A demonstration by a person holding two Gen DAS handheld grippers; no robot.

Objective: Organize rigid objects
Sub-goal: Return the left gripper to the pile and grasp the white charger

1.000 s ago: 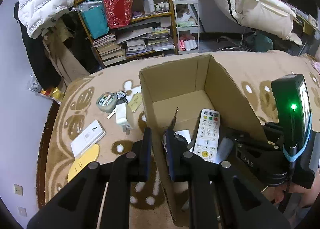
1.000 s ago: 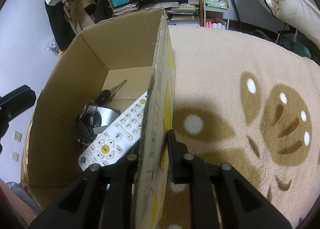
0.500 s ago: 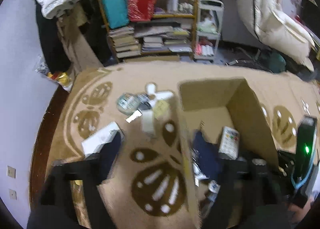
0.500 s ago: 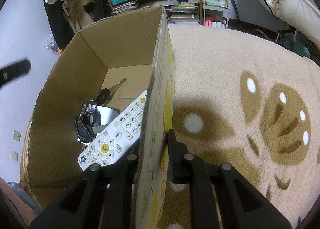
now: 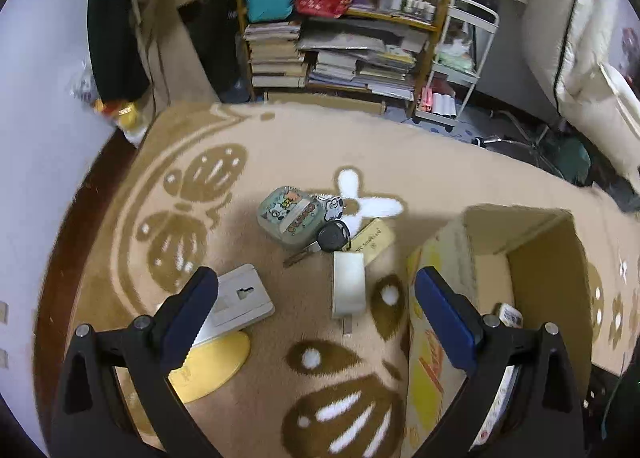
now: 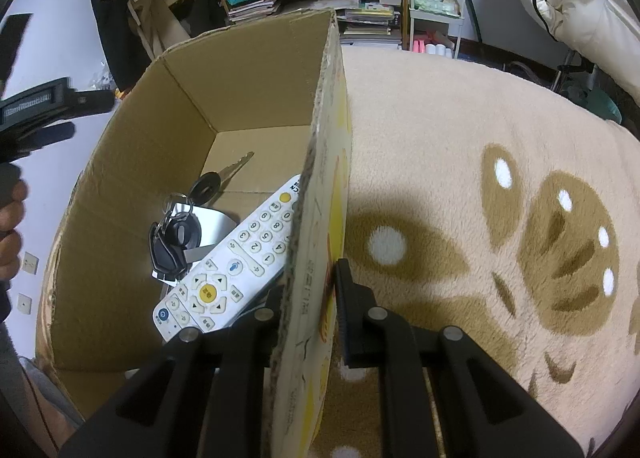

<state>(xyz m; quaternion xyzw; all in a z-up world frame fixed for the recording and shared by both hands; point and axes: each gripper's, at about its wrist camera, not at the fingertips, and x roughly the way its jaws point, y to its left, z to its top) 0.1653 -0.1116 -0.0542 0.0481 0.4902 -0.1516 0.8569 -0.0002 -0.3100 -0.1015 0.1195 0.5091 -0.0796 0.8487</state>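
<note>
My left gripper (image 5: 316, 290) is open and empty above the beige blanket, left of the cardboard box (image 5: 436, 258). Ahead of it lie a white charger (image 5: 349, 289), a black car key (image 5: 333, 237), a cartoon tin (image 5: 289, 216), a white wall plate (image 5: 239, 301) and a yellow disc (image 5: 212, 366). My right gripper (image 6: 310, 290) is shut on the box's right wall (image 6: 320, 186). Inside the box lie a white remote (image 6: 232, 270), a black key bunch (image 6: 172, 238) and a loose key (image 6: 220, 178).
A bookshelf (image 5: 340, 42) with stacked books and bags stands beyond the blanket's far edge. A white trolley (image 5: 456, 58) stands beside it. A tan card (image 5: 372, 242) lies by the car key. The left gripper's body (image 6: 36, 114) shows at the left of the right wrist view.
My left gripper has opened, released the key bunch into the box, and swung left out over the items on the blanket. My right gripper has stayed clamped on the box wall.
</note>
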